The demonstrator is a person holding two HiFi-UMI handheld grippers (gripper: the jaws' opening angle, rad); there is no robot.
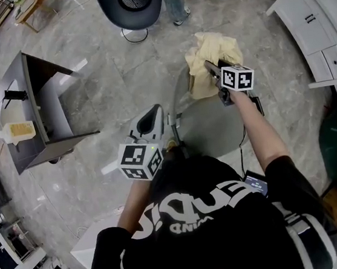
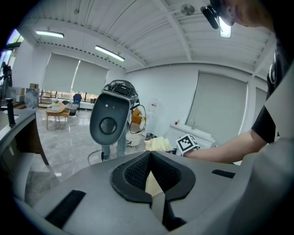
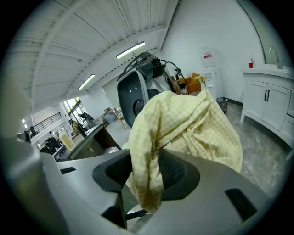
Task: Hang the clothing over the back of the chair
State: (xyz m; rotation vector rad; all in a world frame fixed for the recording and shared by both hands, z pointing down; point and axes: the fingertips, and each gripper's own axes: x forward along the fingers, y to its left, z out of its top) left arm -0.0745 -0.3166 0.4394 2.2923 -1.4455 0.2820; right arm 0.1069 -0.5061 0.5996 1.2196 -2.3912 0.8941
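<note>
The pale yellow checked clothing (image 1: 214, 52) lies bunched over the top of the grey chair's curved back (image 1: 179, 96). My right gripper (image 1: 211, 68) is at the garment's lower edge. In the right gripper view a fold of the clothing (image 3: 183, 128) hangs down between the jaws of the right gripper (image 3: 144, 170), which stand apart and open around it. My left gripper (image 1: 149, 122) hovers left of the chair seat (image 1: 207, 126), away from the garment. In its own view the left gripper (image 2: 151, 176) is shut and empty, and the clothing (image 2: 158, 144) shows far ahead.
A dark desk (image 1: 40, 110) stands at the left with a pale container (image 1: 17, 132) beside it. A black oval-headed stand (image 1: 131, 2) and a person's legs (image 1: 175, 2) are beyond the chair. White cabinets (image 1: 317, 27) line the right side.
</note>
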